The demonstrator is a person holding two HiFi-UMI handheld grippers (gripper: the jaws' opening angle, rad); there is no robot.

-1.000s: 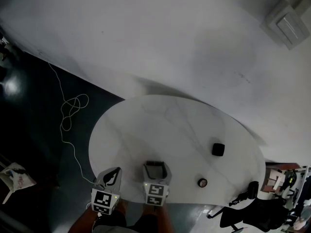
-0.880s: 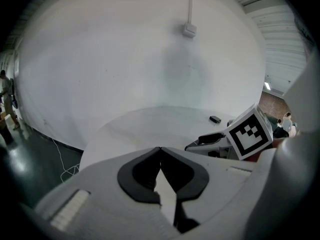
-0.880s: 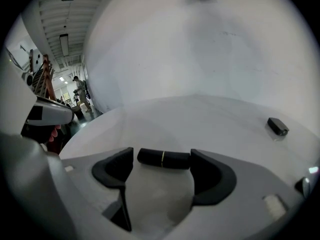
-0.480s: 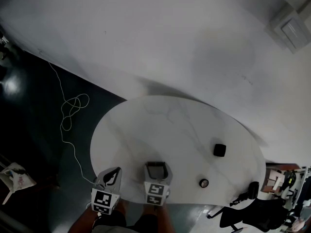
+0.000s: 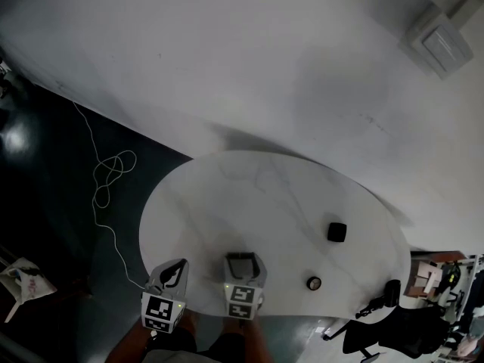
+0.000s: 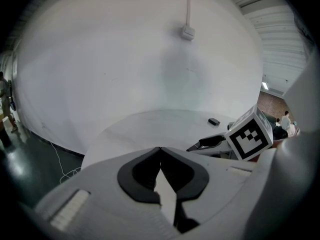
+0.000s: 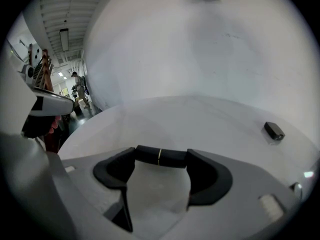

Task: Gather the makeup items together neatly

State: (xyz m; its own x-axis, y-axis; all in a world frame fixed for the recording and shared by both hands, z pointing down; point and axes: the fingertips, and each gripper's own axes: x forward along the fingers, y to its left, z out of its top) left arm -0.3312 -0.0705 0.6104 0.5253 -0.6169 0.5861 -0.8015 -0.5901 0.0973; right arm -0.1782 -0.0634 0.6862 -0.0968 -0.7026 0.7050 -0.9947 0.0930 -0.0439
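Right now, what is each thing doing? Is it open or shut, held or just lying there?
left gripper: shut, empty.
right gripper: jaws have just been closing; tips press both ends of the black tube.
black tube: closed, crosswise between the jaws.
black square case: closed, flat on the table, untouched.
small round pot: upright near the edge; lid too small to tell.

Black tube (image 7: 160, 156) crosswise between right jaws

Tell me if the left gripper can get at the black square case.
Probably not directly: the right gripper, whose jaws have just been closing on a black tube, stands between the left gripper and the black square case.
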